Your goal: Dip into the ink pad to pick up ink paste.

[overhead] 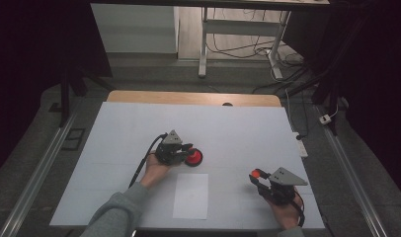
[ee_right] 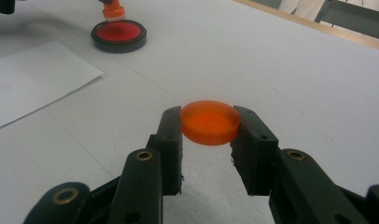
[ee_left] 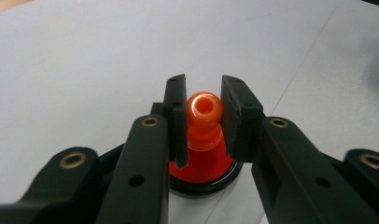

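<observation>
The scene is read as a stamping job: an orange stamp is being inked on a round pad, with its lid held aside and a sheet waiting to be marked.

Nearest the person, the right gripper (overhead: 256, 177) is held low over the white table (overhead: 238, 128), its jaws closed on the rim of a flat orange lid (ee_right: 210, 122). The disc is pinched edge to edge, level and clear of the surface. It is best kept where it is, well apart from the inking, so that nothing is knocked.

Just left of it, near the table's front edge, a white sheet of paper (overhead: 190, 195) is laid flat and untouched; this is judged to be where the print is meant to go.

Farther in, the left gripper (overhead: 187, 148) is closed on the orange stamp (ee_left: 204, 123), the pads gripping its neck just below the rounded knob. The stamp is stood on the ink pad (ee_right: 118, 35), a black-rimmed dish with red ink. For an even coat, the stamp should be pressed straight down rather than rocked, then lifted vertically so the dish is not dragged along. The grip on the narrow neck looks secure, though a tilt could be caused by squeezing off-centre. Once lifted, the stamp should be carried level to the sheet and set down squarely.
</observation>
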{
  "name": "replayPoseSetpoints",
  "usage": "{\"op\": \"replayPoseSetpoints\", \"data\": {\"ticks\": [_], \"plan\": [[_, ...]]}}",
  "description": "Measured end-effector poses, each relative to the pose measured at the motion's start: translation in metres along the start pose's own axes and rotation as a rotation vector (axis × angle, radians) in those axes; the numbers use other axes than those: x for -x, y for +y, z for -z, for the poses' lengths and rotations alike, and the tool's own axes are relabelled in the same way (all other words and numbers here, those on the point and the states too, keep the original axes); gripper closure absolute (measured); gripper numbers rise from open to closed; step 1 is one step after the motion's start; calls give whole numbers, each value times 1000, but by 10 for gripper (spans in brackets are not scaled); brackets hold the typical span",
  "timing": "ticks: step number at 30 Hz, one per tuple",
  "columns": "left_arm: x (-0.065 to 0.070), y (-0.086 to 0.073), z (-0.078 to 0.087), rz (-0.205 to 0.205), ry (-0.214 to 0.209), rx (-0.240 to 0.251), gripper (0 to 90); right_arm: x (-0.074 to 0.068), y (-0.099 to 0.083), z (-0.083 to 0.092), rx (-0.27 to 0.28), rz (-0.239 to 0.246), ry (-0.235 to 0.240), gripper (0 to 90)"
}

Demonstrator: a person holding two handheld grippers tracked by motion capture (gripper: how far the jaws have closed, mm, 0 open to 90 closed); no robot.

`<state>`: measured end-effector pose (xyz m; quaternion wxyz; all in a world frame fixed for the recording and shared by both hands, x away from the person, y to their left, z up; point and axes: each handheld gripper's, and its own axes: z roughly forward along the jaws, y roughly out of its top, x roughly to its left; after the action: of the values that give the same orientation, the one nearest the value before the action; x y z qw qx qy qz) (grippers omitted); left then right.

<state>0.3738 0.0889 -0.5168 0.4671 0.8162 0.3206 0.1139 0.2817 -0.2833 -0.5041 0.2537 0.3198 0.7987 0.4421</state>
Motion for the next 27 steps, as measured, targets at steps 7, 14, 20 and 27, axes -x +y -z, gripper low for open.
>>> {"op": "replayPoseSetpoints", "data": {"ticks": [7, 14, 20, 27], "plan": [[0, -1, -2, -8, 6, -11, 728, 0, -1, 1, 0, 0, 0, 642], [0, -2, -4, -13, 11, -14, 728, 0, -1, 0, -1, 2, 2, 642], [2, -2, -7, -28, 20, -30, 728, 0, -1, 0, 0, 3, 1, 642], [1, -3, -7, -21, 22, -38, 728, 0, -1, 0, -1, 2, 1, 642]]}}
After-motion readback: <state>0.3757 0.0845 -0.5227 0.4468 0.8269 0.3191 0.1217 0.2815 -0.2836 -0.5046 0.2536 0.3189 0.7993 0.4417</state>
